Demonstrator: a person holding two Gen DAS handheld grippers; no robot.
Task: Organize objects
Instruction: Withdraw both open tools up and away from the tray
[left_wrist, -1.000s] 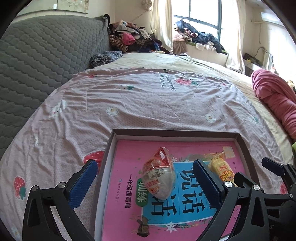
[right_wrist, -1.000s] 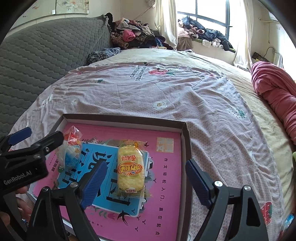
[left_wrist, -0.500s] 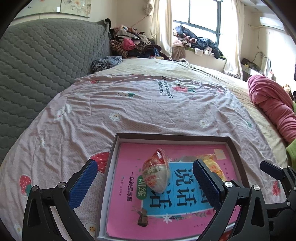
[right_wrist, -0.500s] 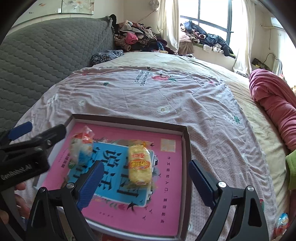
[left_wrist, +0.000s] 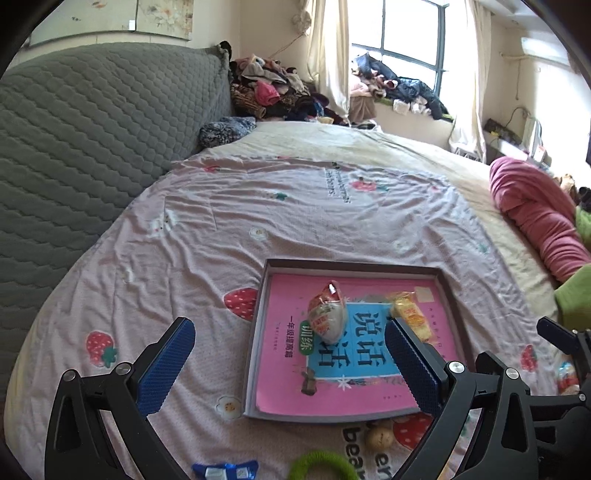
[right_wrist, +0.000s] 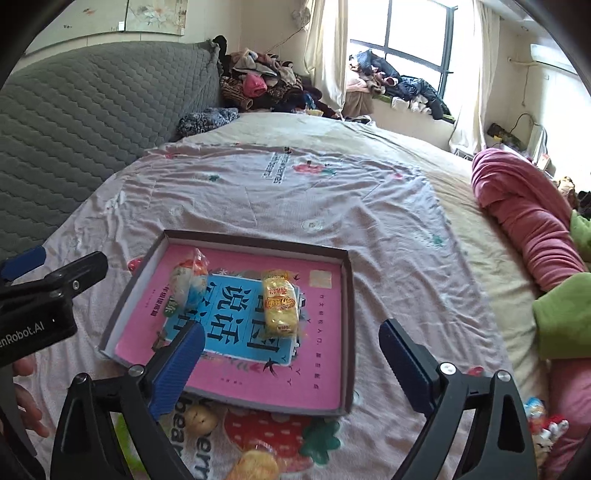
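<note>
Here both grippers hang above the bed with nothing between their fingers: the left gripper (left_wrist: 288, 363) gapes wide, and the right gripper (right_wrist: 291, 363) has just been opening. In the tray (right_wrist: 349, 295), two snack packs lie on a pink book (right_wrist: 325, 369): a yellow pack (right_wrist: 279, 308) and a clear pack (left_wrist: 328, 317), perhaps a bun.

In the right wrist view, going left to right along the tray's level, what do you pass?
Left gripper → white-and-red snack bag → yellow snack pack → right wall of the tray → pink blanket.
</note>
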